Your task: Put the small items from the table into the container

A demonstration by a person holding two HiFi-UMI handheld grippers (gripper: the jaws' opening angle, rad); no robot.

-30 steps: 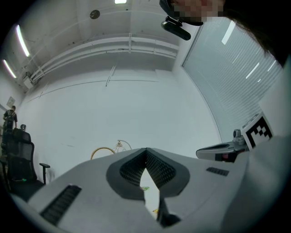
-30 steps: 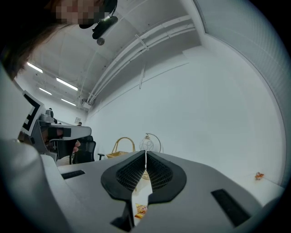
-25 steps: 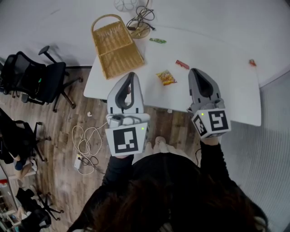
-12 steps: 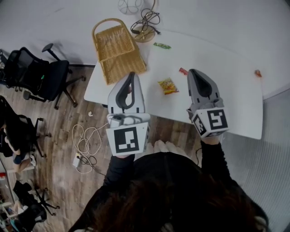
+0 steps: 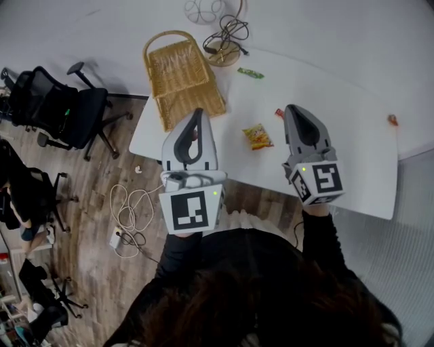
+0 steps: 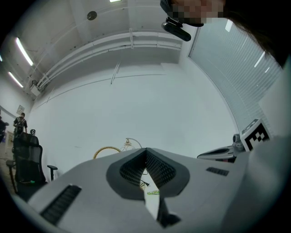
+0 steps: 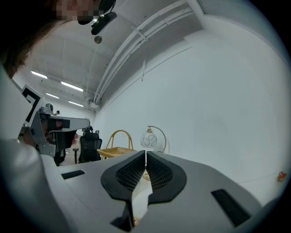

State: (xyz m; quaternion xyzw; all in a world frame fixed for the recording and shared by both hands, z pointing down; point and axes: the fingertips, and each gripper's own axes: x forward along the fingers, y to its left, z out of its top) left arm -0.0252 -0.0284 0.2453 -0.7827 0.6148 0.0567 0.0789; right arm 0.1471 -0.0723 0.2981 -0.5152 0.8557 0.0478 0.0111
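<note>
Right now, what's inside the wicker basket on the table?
Nothing that shows: the basket has only its bare woven bottom in the head view. The left gripper covers a little of its near edge, so that bit can't be checked. The yellow packet lies outside it.

Right hand-held gripper [image 5: 291, 108] further over table [image 5: 352, 162], tip now beside red wrapper [image 5: 279, 113]; left hand-held gripper [image 5: 197, 112] advanced too.

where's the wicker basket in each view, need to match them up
Head view: the tan woven wicker basket lies upper centre, on the left end of the white table.
Left gripper view: only its handle arc shows, left of centre, lower half.
Right gripper view: left of centre, lower half.
Shared landmark: the wire-globe lamp, to the basket's right in every view.
</note>
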